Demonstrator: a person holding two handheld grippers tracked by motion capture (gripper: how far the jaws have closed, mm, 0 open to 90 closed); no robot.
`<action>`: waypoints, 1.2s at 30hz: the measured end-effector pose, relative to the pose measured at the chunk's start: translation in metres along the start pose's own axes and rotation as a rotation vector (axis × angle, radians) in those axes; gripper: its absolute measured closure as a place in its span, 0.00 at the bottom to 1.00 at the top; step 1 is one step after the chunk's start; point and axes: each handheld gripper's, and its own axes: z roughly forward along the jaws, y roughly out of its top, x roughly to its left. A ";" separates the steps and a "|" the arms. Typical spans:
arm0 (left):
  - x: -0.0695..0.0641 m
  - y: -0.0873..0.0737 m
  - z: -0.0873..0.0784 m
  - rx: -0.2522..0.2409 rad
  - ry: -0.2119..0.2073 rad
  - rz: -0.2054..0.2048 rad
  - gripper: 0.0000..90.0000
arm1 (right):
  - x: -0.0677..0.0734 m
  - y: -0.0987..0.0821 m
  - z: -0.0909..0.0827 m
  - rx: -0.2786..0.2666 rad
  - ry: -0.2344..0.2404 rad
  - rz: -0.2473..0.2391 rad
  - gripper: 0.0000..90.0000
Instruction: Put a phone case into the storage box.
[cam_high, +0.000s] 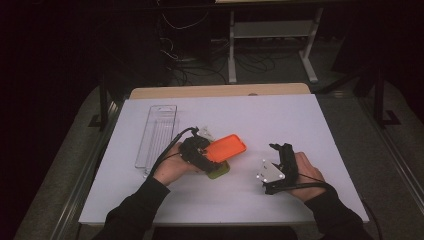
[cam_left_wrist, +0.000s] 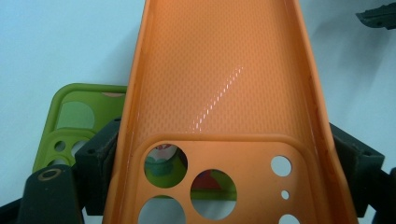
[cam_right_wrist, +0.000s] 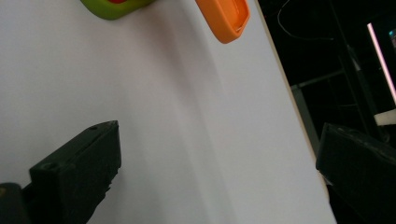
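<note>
nearest, at five o'clock on the white tabletop (cam_high: 300, 120), the right hand-held gripper (cam_high: 278, 148) rests with jaws apart, nothing between them. at seven o'clock the left hand-held gripper (cam_high: 209, 151) is clamped on the orange phone case (cam_high: 226, 147), tilted above a green phone case (cam_high: 219, 170). farther, at ten o'clock, lies a clear tray (cam_high: 157, 132).

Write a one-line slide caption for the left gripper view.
Left gripper clamps an orange phone case by its camera end, above a green phone case on the white table.
</note>
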 end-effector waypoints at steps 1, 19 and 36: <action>0.000 0.000 0.000 0.002 -0.002 0.000 0.18 | 0.000 0.001 0.000 -0.002 -0.007 -0.012 0.00; 0.002 0.001 -0.002 0.009 -0.014 0.000 0.18 | 0.001 0.017 0.009 -0.019 -0.087 -0.176 0.00; 0.004 0.003 -0.007 -0.006 -0.006 0.001 0.18 | 0.004 0.040 0.020 -0.060 -0.160 -0.264 0.14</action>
